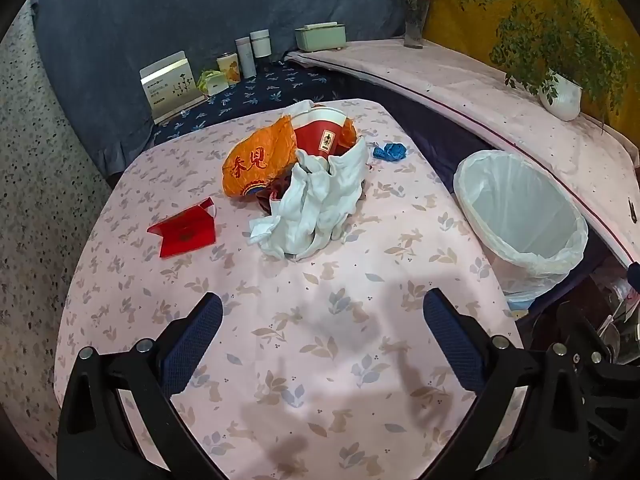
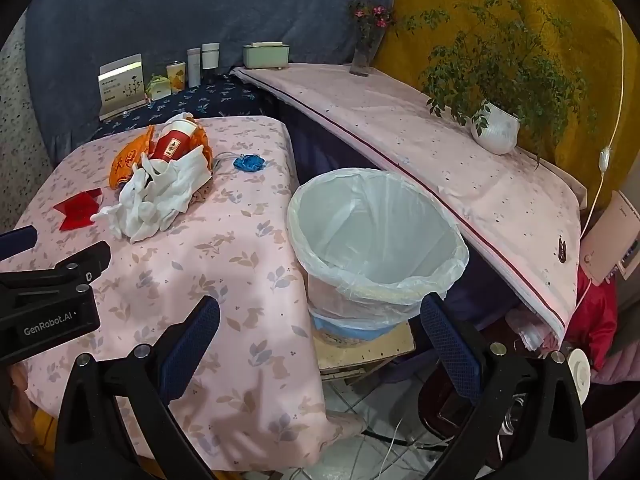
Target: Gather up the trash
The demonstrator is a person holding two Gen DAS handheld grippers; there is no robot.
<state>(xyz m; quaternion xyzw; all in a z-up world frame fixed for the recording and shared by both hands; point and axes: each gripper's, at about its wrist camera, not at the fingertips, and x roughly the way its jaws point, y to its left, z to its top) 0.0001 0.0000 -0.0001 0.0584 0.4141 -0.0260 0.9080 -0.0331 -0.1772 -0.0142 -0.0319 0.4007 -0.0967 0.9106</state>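
Left wrist view looks across the surface [image 1: 304,360], draped in a pink leaf-print cloth, with one lined bin [image 1: 520,208] standing off its right edge, lower than the top. Toward the far edge lies the trash. One heap sits at the middle: one orange wrapper [image 1: 256,160], one red paper cup [image 1: 320,136] lying tipped on it, and a bundle of white tissue [image 1: 316,208] draped over the front, how many sheets I cannot tell. Apart from it lie one red folded card [image 1: 186,234] nearer the left edge and one blue crumpled scrap [image 1: 390,151] near the far right corner.

Both tools are released and hold nothing: the left tool [image 1: 322,344] hovers over the near half of the surface, and the right tool [image 2: 320,344] hangs past the right edge, facing the bin.

Risks, as I judge them: the heap is loose and interleaved, so a pinch on the tissue alone could drag the cup off and roll it over the edge. The flat card offers little to grip and may slide on the cloth, or the fingers could snag the cloth itself. A light scrap carried to the bin could miss the rim.
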